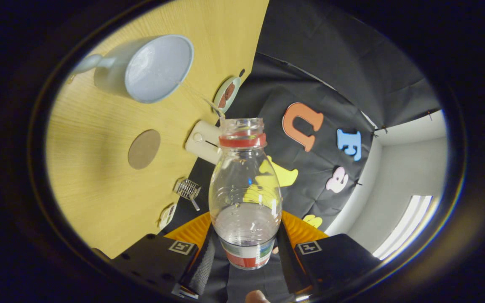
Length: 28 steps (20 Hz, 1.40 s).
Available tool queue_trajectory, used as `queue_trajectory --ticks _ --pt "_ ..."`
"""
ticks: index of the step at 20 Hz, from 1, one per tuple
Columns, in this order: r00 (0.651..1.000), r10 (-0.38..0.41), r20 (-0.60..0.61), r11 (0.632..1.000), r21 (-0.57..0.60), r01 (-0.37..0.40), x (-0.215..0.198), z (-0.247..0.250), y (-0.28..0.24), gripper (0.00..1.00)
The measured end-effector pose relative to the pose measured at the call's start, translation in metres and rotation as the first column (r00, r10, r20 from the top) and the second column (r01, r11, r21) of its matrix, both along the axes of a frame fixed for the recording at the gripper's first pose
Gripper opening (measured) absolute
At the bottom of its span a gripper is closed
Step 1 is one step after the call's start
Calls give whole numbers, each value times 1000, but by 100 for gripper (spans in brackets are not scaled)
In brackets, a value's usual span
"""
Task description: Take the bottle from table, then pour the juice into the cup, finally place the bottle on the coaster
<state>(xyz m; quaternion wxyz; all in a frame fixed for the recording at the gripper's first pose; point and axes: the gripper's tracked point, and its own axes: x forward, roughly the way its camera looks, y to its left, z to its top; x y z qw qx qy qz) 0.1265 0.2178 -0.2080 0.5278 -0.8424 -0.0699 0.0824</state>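
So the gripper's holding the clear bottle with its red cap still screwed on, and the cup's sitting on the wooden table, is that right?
Not quite. In the gripper view the bottle, clamped between the gripper fingers, has no cap: its mouth is open, with just a red ring around the neck. The rest holds: the cup sits on the wooden table.
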Motion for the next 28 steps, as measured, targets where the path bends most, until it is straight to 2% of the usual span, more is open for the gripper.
queue_trajectory --ticks 11,16,23,28 --pt "1000 21 17 1000 -18 -21 -1 9 6 74" --pt "1000 12 -4 1000 14 -12 -3 0 5 74" --pt "994 -41 -106 985 164 58 -7 -16 -3 74" --pt "981 -59 -186 931 344 122 -8 -14 -9 75"
